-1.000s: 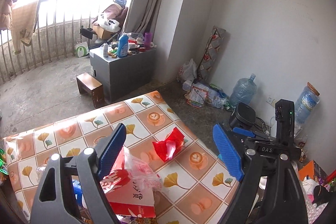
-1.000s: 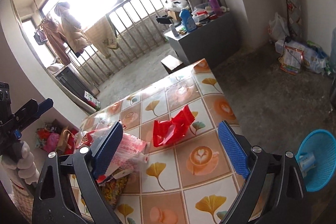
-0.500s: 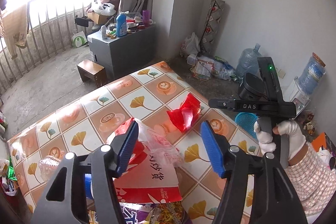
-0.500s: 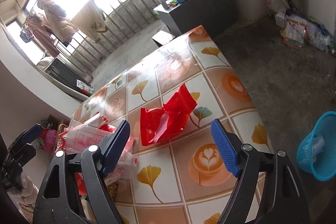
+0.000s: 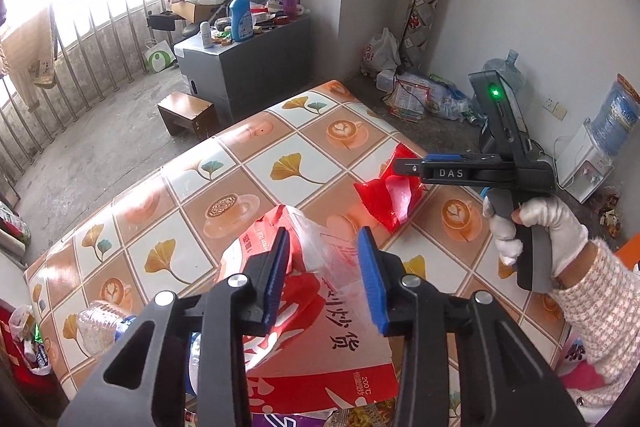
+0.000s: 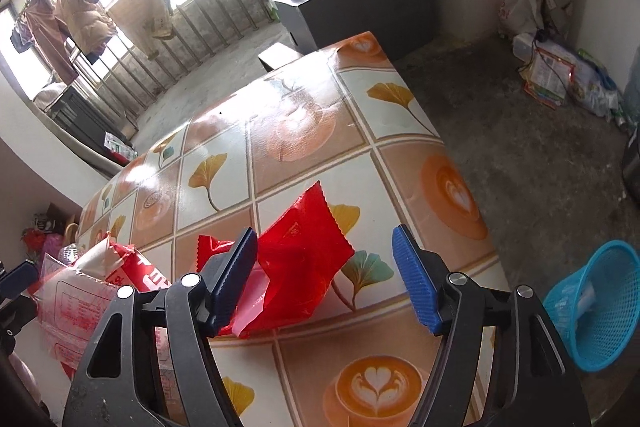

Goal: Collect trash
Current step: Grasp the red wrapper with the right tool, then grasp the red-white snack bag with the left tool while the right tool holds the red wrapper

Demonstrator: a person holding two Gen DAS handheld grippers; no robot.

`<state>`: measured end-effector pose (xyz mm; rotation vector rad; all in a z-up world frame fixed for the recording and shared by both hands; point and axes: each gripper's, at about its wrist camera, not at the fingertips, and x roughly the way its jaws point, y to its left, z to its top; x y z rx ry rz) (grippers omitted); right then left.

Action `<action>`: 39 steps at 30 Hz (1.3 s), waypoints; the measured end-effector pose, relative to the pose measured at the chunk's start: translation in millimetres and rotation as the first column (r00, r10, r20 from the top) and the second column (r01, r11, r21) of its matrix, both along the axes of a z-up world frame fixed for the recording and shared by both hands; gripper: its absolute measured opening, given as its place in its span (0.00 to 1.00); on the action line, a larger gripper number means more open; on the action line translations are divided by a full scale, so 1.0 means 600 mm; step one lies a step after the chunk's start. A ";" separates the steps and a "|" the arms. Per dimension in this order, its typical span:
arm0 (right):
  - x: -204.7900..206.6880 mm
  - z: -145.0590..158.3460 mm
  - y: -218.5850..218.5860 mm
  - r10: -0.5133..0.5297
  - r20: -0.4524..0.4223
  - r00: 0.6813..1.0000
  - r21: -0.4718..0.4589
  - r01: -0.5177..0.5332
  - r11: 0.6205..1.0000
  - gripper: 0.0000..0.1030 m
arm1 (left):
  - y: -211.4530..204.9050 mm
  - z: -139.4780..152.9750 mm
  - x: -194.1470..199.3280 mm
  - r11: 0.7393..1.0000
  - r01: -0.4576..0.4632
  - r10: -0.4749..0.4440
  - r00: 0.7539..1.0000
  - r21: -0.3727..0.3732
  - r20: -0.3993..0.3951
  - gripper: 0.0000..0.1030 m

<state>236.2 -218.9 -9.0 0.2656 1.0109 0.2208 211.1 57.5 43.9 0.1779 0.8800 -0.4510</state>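
Our left gripper [image 5: 324, 279] has just been closing around the clear-and-red bag [image 5: 316, 307]; our right gripper [image 6: 324, 279], also closing, stands open over the red wrapper [image 6: 300, 259].

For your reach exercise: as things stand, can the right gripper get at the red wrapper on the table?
Probably yes. The right gripper has its jaws apart, just closing in, with the red wrapper lying between them on the table. Nothing sits in the way.
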 end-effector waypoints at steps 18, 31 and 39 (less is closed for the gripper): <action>-0.014 -0.004 0.020 0.054 -0.006 0.999 -0.050 -0.054 0.997 0.04 | -0.008 0.018 -0.012 0.995 0.056 -0.051 0.997 -0.078 0.064 0.00; -0.042 0.050 -0.019 0.006 0.073 0.997 0.018 -0.007 1.000 0.03 | -0.020 0.070 -0.049 0.985 0.107 -0.089 0.987 -0.134 0.135 0.00; -0.062 0.058 -0.025 0.009 0.086 0.996 0.076 -0.016 0.997 0.03 | -0.021 0.062 -0.120 0.972 0.149 -0.140 0.988 -0.180 0.063 0.13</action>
